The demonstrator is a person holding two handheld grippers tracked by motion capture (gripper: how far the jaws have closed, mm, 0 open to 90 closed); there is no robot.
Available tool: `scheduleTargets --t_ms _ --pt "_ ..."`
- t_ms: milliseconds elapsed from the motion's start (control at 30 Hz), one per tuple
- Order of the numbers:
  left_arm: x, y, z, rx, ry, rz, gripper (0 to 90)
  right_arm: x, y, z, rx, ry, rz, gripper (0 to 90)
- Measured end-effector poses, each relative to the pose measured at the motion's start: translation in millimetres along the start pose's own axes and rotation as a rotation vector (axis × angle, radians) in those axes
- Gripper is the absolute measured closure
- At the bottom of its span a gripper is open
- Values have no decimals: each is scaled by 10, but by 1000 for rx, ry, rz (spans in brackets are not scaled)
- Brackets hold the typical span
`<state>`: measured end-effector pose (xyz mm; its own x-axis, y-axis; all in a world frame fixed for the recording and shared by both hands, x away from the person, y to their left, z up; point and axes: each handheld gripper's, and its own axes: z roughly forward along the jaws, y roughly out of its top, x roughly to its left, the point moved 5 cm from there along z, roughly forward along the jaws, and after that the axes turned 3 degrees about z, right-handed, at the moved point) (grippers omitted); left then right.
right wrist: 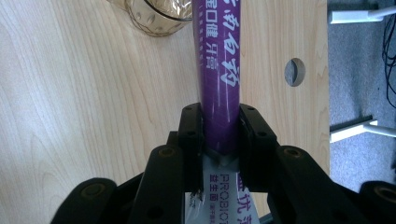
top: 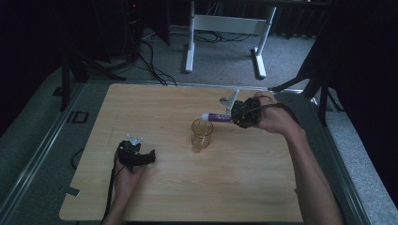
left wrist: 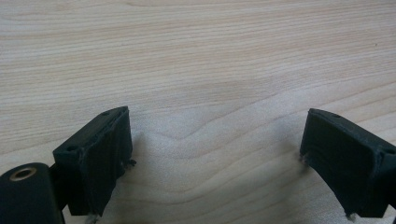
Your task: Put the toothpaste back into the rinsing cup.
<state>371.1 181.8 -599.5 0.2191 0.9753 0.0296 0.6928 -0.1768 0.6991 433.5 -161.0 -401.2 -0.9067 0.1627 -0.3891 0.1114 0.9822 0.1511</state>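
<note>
A purple toothpaste tube (top: 217, 117) is held level above the table, its white cap end pointing left over an amber glass cup (top: 202, 133). My right gripper (top: 236, 116) is shut on the tube (right wrist: 217, 74) near its crimped end, both jaws pressed against its sides. The cup (right wrist: 156, 16) stands upright near the table's middle, its rim just below the tube's cap. My left gripper (top: 149, 156) rests low on the table at the front left, open. In its own view the left gripper (left wrist: 212, 154) has its jaws wide apart over bare wood.
The light wooden table (top: 187, 197) has a round cable hole (right wrist: 294, 72) near its far right edge. A white desk frame (top: 225, 28) stands on the grey floor beyond. Metal rails run along the table's sides.
</note>
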Motion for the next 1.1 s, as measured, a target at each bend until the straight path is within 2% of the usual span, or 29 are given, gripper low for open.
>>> scheduleTargets --t_ms 1100 --pt "-5 -2 -3 1 2 0 95 46 119 107 92 13 -57 733"
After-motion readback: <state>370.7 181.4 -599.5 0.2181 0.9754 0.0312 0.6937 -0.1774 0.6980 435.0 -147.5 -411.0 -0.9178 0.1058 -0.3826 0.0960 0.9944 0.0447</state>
